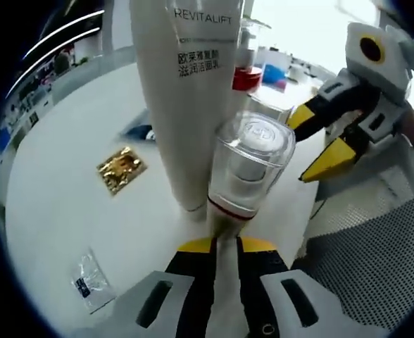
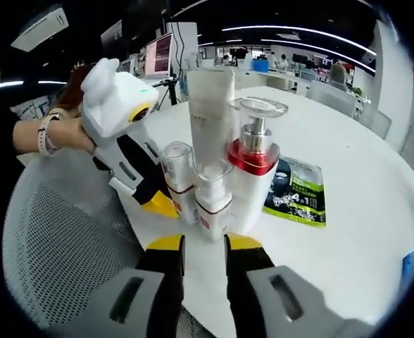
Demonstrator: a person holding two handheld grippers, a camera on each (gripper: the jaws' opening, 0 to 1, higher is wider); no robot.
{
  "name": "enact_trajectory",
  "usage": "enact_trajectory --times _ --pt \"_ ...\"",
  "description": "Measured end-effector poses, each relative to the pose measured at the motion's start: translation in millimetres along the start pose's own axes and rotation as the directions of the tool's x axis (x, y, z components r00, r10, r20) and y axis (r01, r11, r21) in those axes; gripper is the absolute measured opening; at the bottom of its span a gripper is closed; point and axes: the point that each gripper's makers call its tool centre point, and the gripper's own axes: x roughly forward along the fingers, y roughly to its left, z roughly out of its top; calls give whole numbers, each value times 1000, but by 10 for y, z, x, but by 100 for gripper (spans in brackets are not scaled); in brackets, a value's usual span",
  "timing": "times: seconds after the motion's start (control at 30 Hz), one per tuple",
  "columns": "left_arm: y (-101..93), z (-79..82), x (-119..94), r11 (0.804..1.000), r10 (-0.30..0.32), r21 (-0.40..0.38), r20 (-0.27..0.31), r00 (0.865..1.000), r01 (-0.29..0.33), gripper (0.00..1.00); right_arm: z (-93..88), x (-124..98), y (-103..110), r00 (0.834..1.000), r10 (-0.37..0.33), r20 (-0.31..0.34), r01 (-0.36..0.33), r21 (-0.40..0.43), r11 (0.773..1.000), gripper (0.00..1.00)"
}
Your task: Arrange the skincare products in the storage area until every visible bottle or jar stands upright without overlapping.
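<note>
A tall white REVITALIFT tube (image 1: 193, 84) (image 2: 210, 113) stands upright on the round white table (image 1: 66, 211) (image 2: 362, 232). A pump bottle (image 1: 248, 70) (image 2: 253, 169) with a red collar and clear cap is pressed against it. My left gripper (image 1: 226, 245) (image 2: 166, 201) is shut on the lower body of a small clear-capped bottle (image 1: 253, 158) (image 2: 179, 179), which stands upright beside the tube. A second small clear-capped bottle (image 2: 212, 197) stands just ahead of my right gripper (image 2: 205, 243) (image 1: 300, 149), whose jaws are open with nothing between them.
A green sachet (image 2: 298, 190) lies flat behind the pump bottle. A gold foil packet (image 1: 121, 169), a small clear sachet (image 1: 91, 282) and a blue packet (image 1: 140, 132) lie on the table. A grey mesh chair (image 1: 376, 246) (image 2: 59, 232) sits at the table's edge. A hand with a watch (image 2: 52, 134) holds the left gripper.
</note>
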Motion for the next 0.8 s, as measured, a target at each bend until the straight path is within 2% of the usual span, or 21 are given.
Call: enact_trajectory --times 0.2,0.43,0.8 --pt "-3 31 16 1000 -19 23 6 1000 19 8 -20 122 -19 999 -4 -38 4 7 1000 20" --pt "-11 88 34 999 -33 12 32 999 32 7 -40 194 -43 997 -11 -73 12 15 1000 17" --pt "-22 110 51 999 -31 10 42 999 31 7 -67 218 -94 996 -30 -85 32 22 999 11"
